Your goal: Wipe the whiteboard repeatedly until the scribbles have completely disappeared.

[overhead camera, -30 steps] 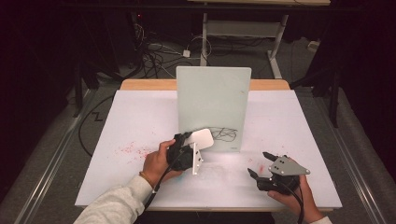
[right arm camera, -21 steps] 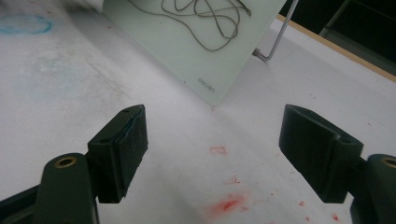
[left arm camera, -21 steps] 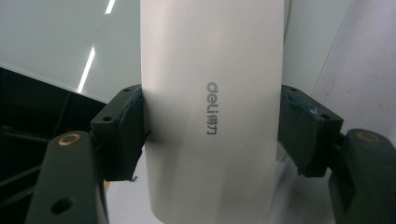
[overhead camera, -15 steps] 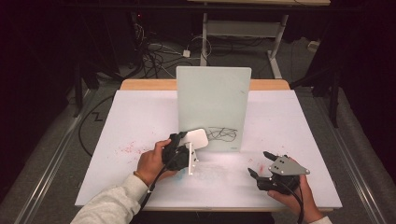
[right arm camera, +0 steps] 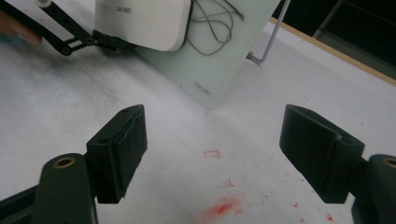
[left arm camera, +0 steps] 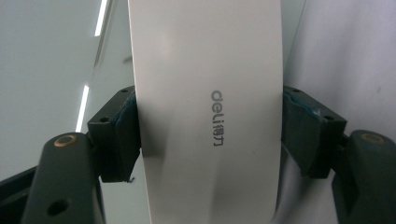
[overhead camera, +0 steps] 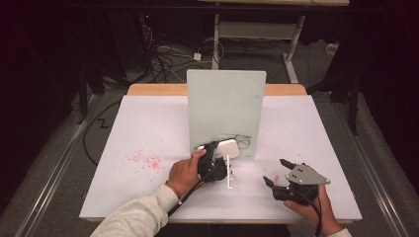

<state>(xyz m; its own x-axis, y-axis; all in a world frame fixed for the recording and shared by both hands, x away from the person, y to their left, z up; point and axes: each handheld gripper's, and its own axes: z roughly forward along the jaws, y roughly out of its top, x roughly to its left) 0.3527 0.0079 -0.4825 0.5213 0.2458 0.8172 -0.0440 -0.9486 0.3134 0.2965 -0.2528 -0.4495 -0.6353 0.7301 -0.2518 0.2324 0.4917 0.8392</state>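
Red marks [overhead camera: 143, 160]: small red stains lie on the left part of the white table [overhead camera: 148, 133], well apart from the work; more red spots are near the right gripper.
Left gripper [overhead camera: 213, 157]: its jaws are pressed on the two sides of the white eraser [overhead camera: 226, 148], so the eraser stays firm while the flat face is brought to the board.
Eraser, close: in the left gripper view the white eraser [left arm camera: 205, 116] sits between both pads, with the printed logo toward the camera.
Glass board [overhead camera: 226, 111]: it stands upright near the middle of the table, leaning on a wire stand, so the person can reach its face from the front.
Black scribble [overhead camera: 237, 140]: it is low on the board, just beside the eraser; I judge it is what should be wiped.
Right gripper [overhead camera: 276, 173]: it rests low on the table at the right, apart from the board, jaws spread and holding nothing, probably waiting.
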